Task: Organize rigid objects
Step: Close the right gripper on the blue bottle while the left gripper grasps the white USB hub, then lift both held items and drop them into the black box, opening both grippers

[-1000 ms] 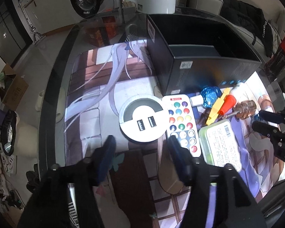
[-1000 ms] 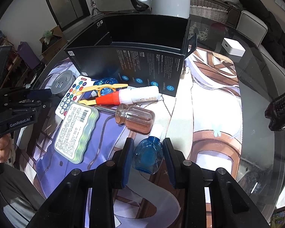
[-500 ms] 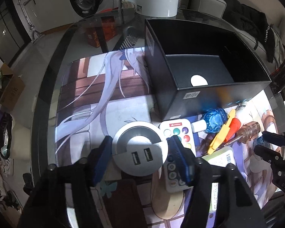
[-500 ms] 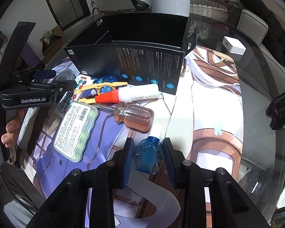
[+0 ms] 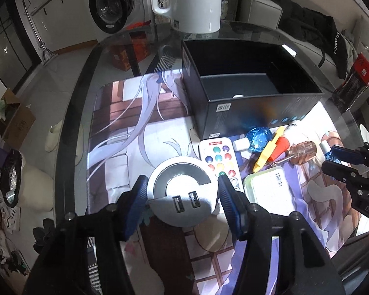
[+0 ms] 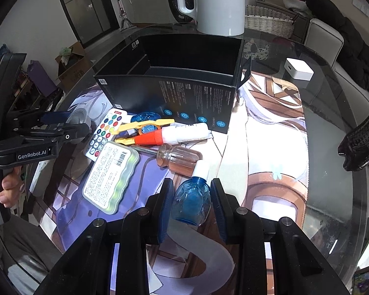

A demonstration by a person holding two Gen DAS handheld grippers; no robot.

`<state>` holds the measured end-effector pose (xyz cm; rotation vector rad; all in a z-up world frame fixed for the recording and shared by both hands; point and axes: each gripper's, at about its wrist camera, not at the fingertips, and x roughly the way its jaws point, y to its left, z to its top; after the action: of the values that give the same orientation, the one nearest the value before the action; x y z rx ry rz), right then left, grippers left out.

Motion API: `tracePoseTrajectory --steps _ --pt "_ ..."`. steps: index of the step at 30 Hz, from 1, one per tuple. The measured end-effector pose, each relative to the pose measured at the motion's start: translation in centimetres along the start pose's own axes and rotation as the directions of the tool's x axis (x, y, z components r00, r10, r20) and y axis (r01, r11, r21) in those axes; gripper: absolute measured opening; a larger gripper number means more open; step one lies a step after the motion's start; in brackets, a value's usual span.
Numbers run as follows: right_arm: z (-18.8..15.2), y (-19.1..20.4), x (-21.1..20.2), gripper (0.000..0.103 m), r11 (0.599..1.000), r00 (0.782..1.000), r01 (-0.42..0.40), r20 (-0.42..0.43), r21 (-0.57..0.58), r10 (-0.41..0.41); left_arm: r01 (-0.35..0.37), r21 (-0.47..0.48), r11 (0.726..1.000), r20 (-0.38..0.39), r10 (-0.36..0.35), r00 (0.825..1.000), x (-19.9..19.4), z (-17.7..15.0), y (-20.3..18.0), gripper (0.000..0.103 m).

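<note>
My left gripper [image 5: 182,194] is shut on a round silver USB hub [image 5: 183,196] and holds it over the printed mat. My right gripper [image 6: 190,199] is shut on a small blue bottle [image 6: 192,201] with a white cap, beside a screwdriver with an amber handle [image 6: 179,157]. An open black box [image 5: 248,98] stands behind the clutter; it also shows in the right wrist view [image 6: 174,83]. Near it lie a white remote [image 5: 220,159], a second blue bottle [image 5: 258,136], a glue tube with an orange cap [image 6: 172,135], a yellow tool [image 6: 145,125] and a green-rimmed case [image 6: 110,172].
A white kettle [image 5: 192,2] stands on the glass table behind the box. A small white cube [image 6: 299,70] sits at the right of the mat. A dark bottle with a red label [image 5: 354,81] lies at the table's right edge.
My left gripper moved forward onto the USB hub, closed on it and lifted it. My right gripper stays shut on the blue bottle, almost unmoved.
</note>
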<state>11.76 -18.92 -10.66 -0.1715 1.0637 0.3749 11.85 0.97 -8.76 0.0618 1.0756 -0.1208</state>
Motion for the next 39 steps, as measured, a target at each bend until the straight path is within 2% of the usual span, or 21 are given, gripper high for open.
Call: tracePoseTrajectory --steps 5,9,12,17,20,23,27,30,32,39 --pt "0.5 1.1 -3.0 0.032 1.0 0.99 0.006 0.141 -0.021 -0.003 -0.001 0.03 1.0 0.157 -0.004 0.988 -3.9 -0.4 -0.7 0.057" --pt "0.8 1.6 -5.4 0.032 1.0 0.967 0.008 0.255 -0.017 -0.003 0.006 0.041 0.999 0.283 -0.018 0.959 -6.5 -0.2 -1.3 0.057" --pt "0.7 2.0 -7.2 0.031 1.0 0.936 0.007 0.352 -0.025 0.003 0.018 0.034 0.999 0.37 -0.03 0.928 -8.4 -0.1 -1.4 0.057" --pt "1.1 3.0 -10.2 0.031 0.998 0.867 0.04 0.499 -0.049 -0.01 0.021 0.042 0.999 0.497 -0.039 0.867 -10.7 0.8 -1.7 0.057" --pt "2.2 3.4 -11.1 0.031 0.997 0.827 0.056 0.561 -0.05 -0.019 0.05 0.021 0.999 0.53 -0.053 0.846 -11.0 2.4 -1.6 0.057" --pt "3.9 3.4 -11.4 0.031 0.998 0.805 0.056 0.592 -0.027 -0.029 0.079 -0.01 0.997 0.545 -0.061 0.836 -10.2 4.4 -1.5 0.057" --pt "6.5 3.3 -10.9 0.031 0.999 0.788 0.053 0.614 0.006 -0.045 0.076 -0.046 0.996 0.536 -0.04 0.843 -7.8 7.0 -1.8 0.057" --pt "8.6 3.1 -9.7 0.031 0.998 0.798 0.051 0.6 0.041 -0.065 0.095 -0.091 0.991 0.489 -0.039 0.871 -5.4 8.8 -1.6 0.057" --pt "9.9 2.5 -8.3 0.031 0.997 0.819 0.046 0.569 0.066 -0.076 0.115 -0.117 0.986 0.453 -0.05 0.89 -3.9 9.8 -1.5 0.057" --pt "13.1 -0.3 -2.0 0.031 0.99 0.917 0.034 0.391 0.137 -0.085 0.065 -0.135 0.989 0.321 -0.018 0.947 0.8 11.5 -1.8 0.057"
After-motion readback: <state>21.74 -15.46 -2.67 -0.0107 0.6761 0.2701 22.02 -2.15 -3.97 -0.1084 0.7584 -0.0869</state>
